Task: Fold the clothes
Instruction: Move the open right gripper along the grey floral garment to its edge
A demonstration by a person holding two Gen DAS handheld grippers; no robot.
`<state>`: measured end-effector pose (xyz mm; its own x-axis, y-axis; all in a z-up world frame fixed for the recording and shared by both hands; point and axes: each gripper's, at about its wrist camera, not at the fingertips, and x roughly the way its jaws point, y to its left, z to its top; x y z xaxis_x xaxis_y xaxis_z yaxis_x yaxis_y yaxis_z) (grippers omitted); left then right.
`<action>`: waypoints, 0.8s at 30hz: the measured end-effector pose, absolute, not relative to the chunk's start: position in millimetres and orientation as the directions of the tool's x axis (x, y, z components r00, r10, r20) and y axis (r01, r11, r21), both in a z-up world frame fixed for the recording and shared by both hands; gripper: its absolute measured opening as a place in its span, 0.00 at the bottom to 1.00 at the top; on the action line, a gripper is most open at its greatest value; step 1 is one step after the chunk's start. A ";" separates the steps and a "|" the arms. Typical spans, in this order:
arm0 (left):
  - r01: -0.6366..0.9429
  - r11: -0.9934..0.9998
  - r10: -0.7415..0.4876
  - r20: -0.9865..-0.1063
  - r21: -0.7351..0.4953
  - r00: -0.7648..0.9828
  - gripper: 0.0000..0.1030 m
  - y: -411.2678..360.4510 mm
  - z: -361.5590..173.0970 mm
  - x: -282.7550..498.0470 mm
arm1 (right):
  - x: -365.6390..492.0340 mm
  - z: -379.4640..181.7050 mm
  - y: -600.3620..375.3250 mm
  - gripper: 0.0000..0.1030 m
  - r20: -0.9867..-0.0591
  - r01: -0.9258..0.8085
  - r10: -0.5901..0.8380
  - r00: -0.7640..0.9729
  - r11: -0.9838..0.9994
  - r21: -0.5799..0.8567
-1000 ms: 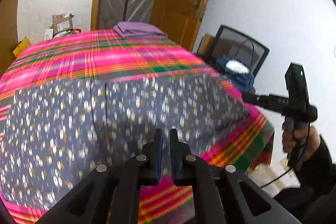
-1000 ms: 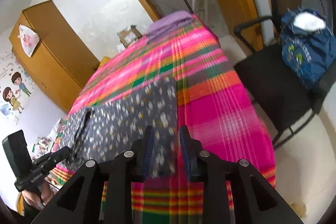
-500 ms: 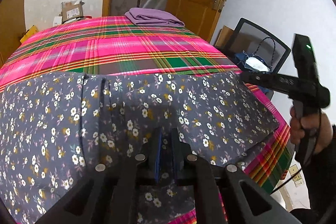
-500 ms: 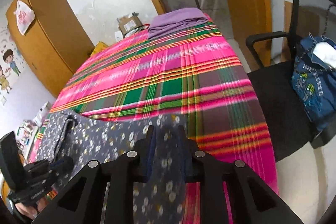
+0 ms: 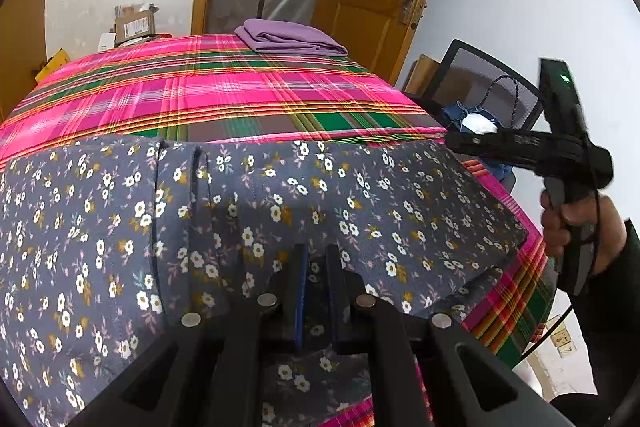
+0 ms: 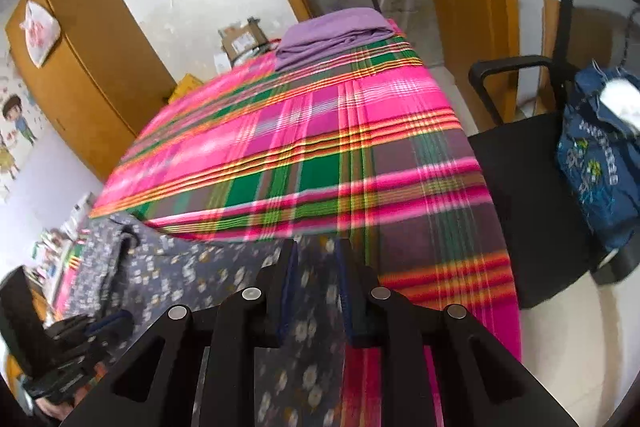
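Left tongs [image 5: 316,251] first, from the left wrist view: nearly closed, pads pinched on the near edge of the floral garment [image 5: 360,195]. Spreads flat from there across the near part of the plaid bedspread [image 5: 240,87], long axis running left to right, straight across the line of the fingers. Reaches with its far hem about halfway up the bed, well apart from the folded purple cloth [image 5: 288,37] at the far end. Shows the right tongs [image 5: 454,143] off to the right, fingertips at the garment's far right corner, a hand wrapped round the handle.

From the right wrist view: right tongs [image 6: 314,247] narrowed, jaws having just been closing, with a strip of floral fabric between the pads and filling the gap; reads as a grip on that right-hand end. Trails leftward from there along the bed's near edge toward the left tongs [image 6: 100,323], low in the corner. Leaves bare plaid ahead and to the right.

Judging by this layout, hinges on the near edge being carried forward over the cloth, away from both hands, each hand nearest its own end.
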<state>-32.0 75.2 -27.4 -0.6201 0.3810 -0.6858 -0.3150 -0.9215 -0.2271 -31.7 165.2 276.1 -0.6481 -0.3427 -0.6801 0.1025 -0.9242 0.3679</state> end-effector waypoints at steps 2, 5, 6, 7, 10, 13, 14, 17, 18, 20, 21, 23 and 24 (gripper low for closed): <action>-0.310 -0.924 0.376 -0.686 -0.224 -0.623 0.08 74.8 -25.9 -29.3 | -15.1 274.9 168.4 0.21 -0.669 0.101 -0.362 -0.649 -0.913 0.395; -0.312 -0.920 0.388 -0.676 -0.238 -0.626 0.10 73.0 -23.4 -24.8 | 5.9 272.9 168.3 0.23 -0.654 0.110 -0.394 -0.646 -0.896 0.431; -0.311 -0.919 0.391 -0.672 -0.243 -0.629 0.10 72.6 -22.7 -24.1 | 12.8 272.3 167.5 0.24 -0.649 0.115 -0.403 -0.646 -0.891 0.439; -0.307 -0.919 0.390 -0.669 -0.245 -0.632 0.10 71.9 -22.3 -24.3 | 18.4 271.4 166.4 0.24 -0.646 0.119 -0.407 -0.646 -0.890 0.441; -0.282 -0.927 0.374 -0.667 -0.248 -0.644 0.10 68.0 -21.8 -27.8 | 29.7 268.6 163.5 0.24 -0.652 0.121 -0.400 -0.644 -0.895 0.430; -0.262 -0.931 0.365 -0.667 -0.254 -0.649 0.10 65.3 -19.9 -33.5 | 34.5 270.2 164.8 0.24 -0.653 0.111 -0.391 -0.649 -0.897 0.427; -0.262 -0.929 0.369 -0.665 -0.260 -0.650 0.10 65.1 -18.4 -34.9 | 35.6 270.6 165.5 0.27 -0.652 0.109 -0.391 -0.649 -0.897 0.428; -0.294 -0.915 0.404 -0.642 -0.277 -0.651 0.18 69.4 -17.4 -38.4 | 38.3 269.2 166.9 0.38 -0.656 0.100 -0.388 -0.648 -0.897 0.431; -0.283 -0.920 0.393 -0.659 -0.272 -0.642 0.18 71.1 -21.9 -41.7 | 39.7 267.8 167.7 0.40 -0.657 0.095 -0.389 -0.646 -0.895 0.436; -0.260 -0.928 0.371 -0.680 -0.265 -0.632 0.18 72.6 -30.0 -46.8 | 41.5 264.3 169.7 0.40 -0.660 0.085 -0.396 -0.638 -0.889 0.450; -0.261 -0.929 0.369 -0.678 -0.262 -0.635 0.18 72.6 -30.2 -46.5 | 42.6 262.8 170.7 0.40 -0.662 0.081 -0.398 -0.635 -0.886 0.456; -0.256 -0.931 0.365 -0.684 -0.260 -0.632 0.18 72.7 -29.1 -45.7 | 45.8 259.0 173.1 0.40 -0.664 0.072 -0.407 -0.628 -0.879 0.471; -0.252 -0.932 0.363 -0.687 -0.261 -0.630 0.18 72.3 -28.2 -45.0 | 47.4 257.9 174.5 0.40 -0.660 0.071 -0.413 -0.627 -0.875 0.480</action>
<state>-45.0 72.3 -28.2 -0.6297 0.3634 -0.6866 -0.2525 -0.9316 -0.2614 47.4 174.5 257.9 -0.6273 -0.4130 -0.6603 0.0712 -0.8746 0.4795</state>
